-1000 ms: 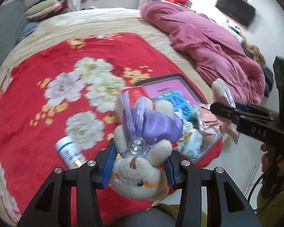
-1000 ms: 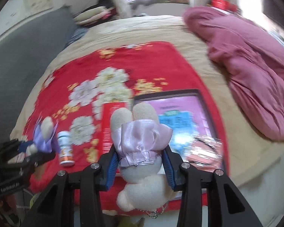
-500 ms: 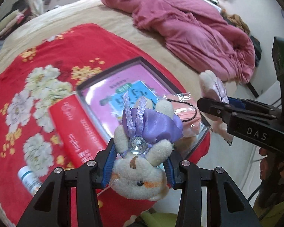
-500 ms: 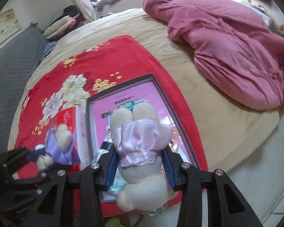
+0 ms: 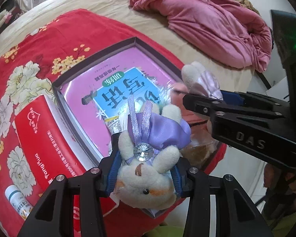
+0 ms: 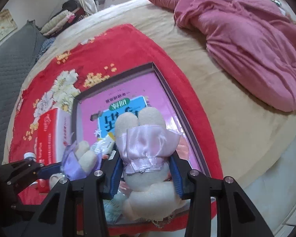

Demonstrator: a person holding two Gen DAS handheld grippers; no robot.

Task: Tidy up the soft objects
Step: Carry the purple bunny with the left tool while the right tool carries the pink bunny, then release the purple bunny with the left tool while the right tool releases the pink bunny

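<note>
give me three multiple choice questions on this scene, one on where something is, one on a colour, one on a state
1. Where does the red carton lie?
A. inside the dark-framed box
B. on the red blanket beside the box
C. on the pink quilt

2. What colour is the dress of the plush held by the left tongs?
A. purple
B. green
C. yellow

3. What state are the right tongs in?
A. open and empty
B. shut on a bottle
C. shut on a plush in a pink dress

Answers: B, the carton lies outside the frame; A, the satin is purple; C, the blue pads squeeze the plush.
</note>
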